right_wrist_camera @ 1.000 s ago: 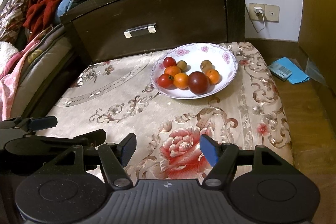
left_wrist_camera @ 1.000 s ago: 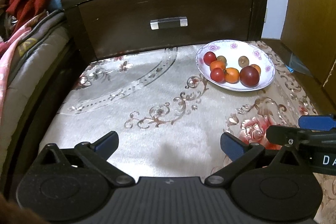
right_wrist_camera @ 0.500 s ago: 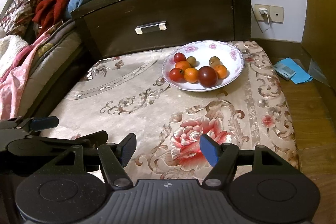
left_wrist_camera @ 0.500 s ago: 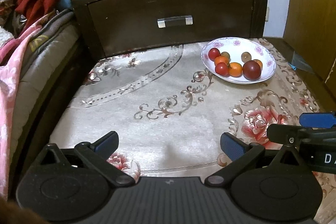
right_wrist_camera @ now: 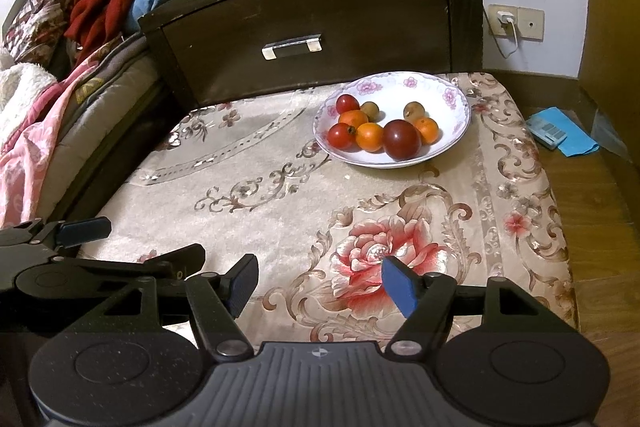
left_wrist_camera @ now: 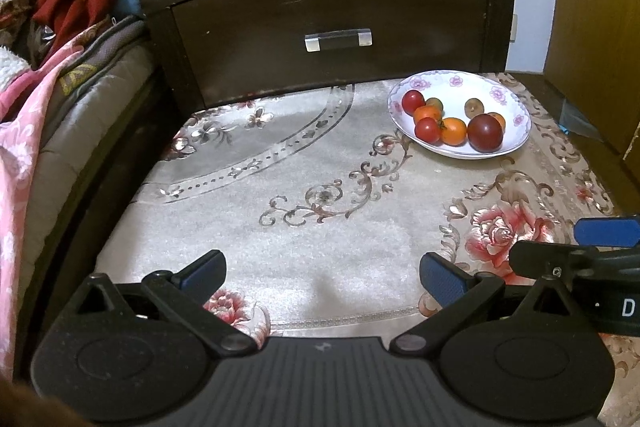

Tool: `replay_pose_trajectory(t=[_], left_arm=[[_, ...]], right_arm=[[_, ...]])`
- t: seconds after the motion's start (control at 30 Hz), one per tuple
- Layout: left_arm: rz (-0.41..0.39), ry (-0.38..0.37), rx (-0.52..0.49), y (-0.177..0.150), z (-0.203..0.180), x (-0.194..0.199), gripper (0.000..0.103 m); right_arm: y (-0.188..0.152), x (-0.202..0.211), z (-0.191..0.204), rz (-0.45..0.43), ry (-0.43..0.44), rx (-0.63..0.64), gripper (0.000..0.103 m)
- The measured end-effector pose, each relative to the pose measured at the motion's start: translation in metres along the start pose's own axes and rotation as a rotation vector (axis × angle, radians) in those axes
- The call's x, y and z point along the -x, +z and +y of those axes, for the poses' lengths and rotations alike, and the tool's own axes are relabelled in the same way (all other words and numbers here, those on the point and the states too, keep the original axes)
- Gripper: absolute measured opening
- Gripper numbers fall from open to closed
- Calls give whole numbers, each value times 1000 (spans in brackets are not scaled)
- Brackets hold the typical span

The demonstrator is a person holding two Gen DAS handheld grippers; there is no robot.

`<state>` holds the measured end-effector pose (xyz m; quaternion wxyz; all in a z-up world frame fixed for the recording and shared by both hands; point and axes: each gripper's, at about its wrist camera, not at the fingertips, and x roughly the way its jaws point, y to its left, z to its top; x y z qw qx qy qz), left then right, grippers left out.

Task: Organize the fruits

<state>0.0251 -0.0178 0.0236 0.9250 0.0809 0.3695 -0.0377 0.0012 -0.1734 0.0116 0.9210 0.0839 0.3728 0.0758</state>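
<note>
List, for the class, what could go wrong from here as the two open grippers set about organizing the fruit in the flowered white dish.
1. The fruits lie packed together in the flowered white dish: closing on the large dark red tomato could knock the small orange fruit touching it.
2. The dish sits on a soft floral cloth, so a push on its rim might tip or slide it.
3. The left gripper and right gripper hang close together and might collide.
</note>
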Motion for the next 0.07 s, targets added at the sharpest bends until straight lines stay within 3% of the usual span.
replay_pose_trajectory(t=[0.07], left_arm=[[1, 14, -3, 0, -1, -1, 103]], right_arm=[[0, 0, 0, -2, 0, 0, 66]])
